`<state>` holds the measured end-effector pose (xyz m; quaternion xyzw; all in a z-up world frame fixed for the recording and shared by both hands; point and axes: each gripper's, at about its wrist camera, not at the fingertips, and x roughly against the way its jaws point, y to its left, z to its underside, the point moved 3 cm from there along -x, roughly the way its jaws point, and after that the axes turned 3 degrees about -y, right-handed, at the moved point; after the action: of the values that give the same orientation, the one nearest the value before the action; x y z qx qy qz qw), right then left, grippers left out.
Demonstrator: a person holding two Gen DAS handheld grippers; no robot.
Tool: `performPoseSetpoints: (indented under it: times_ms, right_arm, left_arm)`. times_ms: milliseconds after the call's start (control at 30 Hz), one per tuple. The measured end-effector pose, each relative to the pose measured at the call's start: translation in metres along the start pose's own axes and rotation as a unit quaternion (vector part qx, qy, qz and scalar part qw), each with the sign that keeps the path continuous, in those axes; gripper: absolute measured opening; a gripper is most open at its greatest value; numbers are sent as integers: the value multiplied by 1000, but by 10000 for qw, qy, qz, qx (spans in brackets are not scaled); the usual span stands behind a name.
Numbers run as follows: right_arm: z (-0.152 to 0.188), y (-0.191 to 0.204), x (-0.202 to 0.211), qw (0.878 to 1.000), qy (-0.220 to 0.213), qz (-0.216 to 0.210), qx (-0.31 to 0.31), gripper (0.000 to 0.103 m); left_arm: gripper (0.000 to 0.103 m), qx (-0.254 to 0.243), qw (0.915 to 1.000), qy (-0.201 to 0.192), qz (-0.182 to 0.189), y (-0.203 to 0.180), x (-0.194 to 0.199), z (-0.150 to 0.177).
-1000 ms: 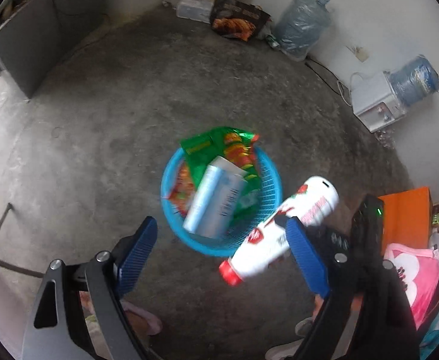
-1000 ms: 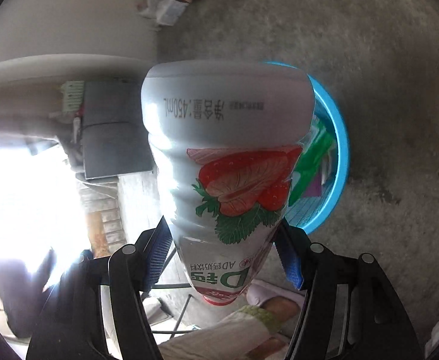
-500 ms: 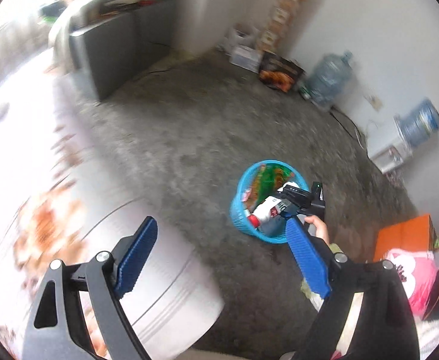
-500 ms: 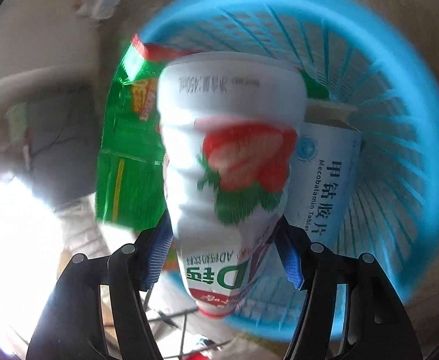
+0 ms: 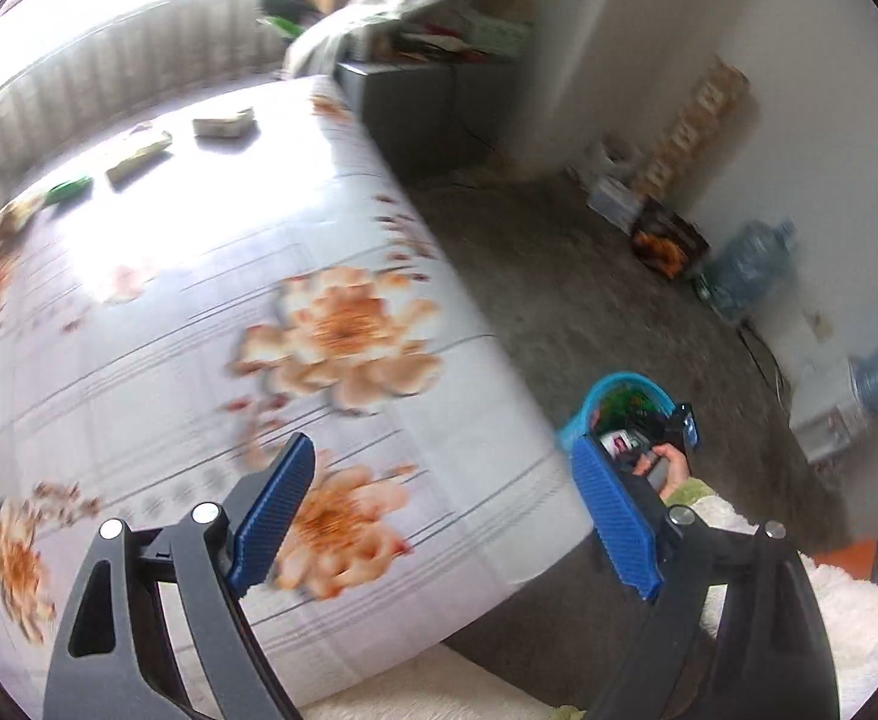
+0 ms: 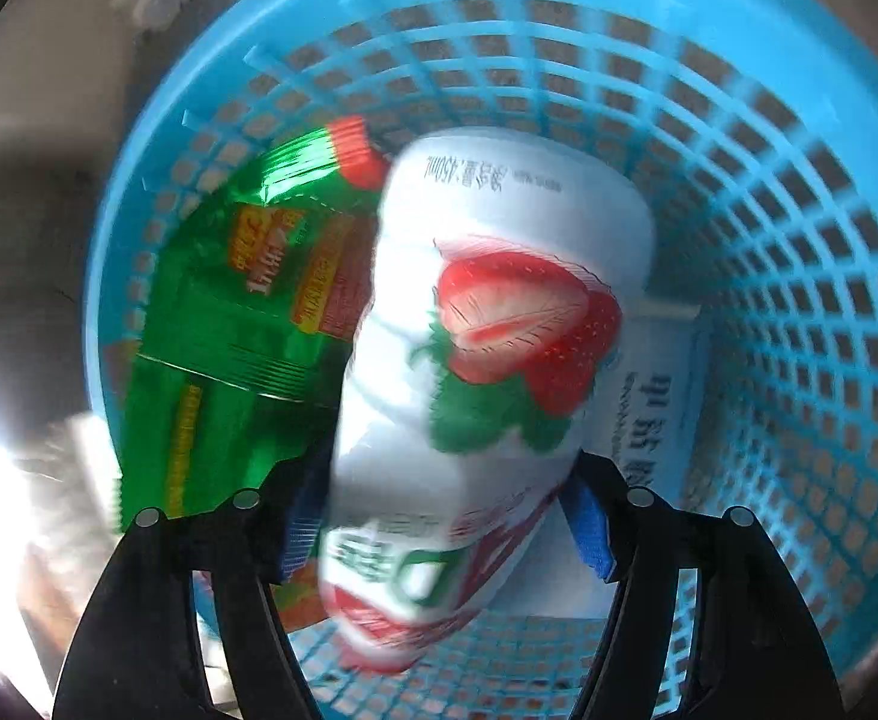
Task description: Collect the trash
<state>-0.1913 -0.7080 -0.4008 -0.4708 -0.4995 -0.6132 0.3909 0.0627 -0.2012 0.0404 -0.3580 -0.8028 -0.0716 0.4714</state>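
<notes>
My right gripper point(image 6: 445, 531) points down into the blue basket point(image 6: 799, 192), jaws opening around one white strawberry-print bottle point(image 6: 487, 360). The bottle sits between the pads, base pointing into the basket; blur hides whether the pads touch it. Beside it in the basket: one green foil wrapper point(image 6: 228, 324) to its left, one white printed carton point(image 6: 661, 414) to its right.

My left gripper point(image 5: 445, 519) is wide open and empty, over a table with a floral cloth point(image 5: 198, 312). Three or four small items lie at the table's far edge, too blurred to name. Past the right pad, the basket stands on the grey floor point(image 5: 559, 288). Two water jugs point(image 5: 745, 267) stand by the wall.
</notes>
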Motion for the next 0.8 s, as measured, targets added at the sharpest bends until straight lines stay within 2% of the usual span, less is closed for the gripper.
performPoseSetpoints:
  times_ms: [67,200,333,467,533,567,633,733,800]
  right_arm:
    - [1,7,7,9995,62,231,188,74]
    - [5,13,40,9970,-117,247,723,77]
    - [14,7,83,9927,-492,134,1090,78]
    - [41,0,141,9844,-958,-208,1462,78]
    - [66,-1,187,9721,-1338,-470,1870,78]
    - [86,-2,215,9616,-1577,-592,2165,79]
    - [118,9,257,9415,-1971,-712,2638,83]
    - [199,20,322,8926,-2806,-866,3421,95]
    - [240,24,348,8628,-3243,-878,3777,95]
  left_arm:
    - [85,181,9997,-139,-90,15,11,5]
    - [85,545,9975,-416,-172,37,24,13]
    - [85,656,9961,-550,-232,48,31,22]
    - [85,480,9928,-960,-541,49,44,35]
    - [85,459,9898,-1163,-676,48,50,43]
    - [86,467,9882,-1294,-675,46,55,49]
    - [95,540,9865,-1408,-641,44,59,57]
    - [97,589,9843,-1565,-570,36,68,69]
    - [97,576,9830,-1659,-545,31,75,75]
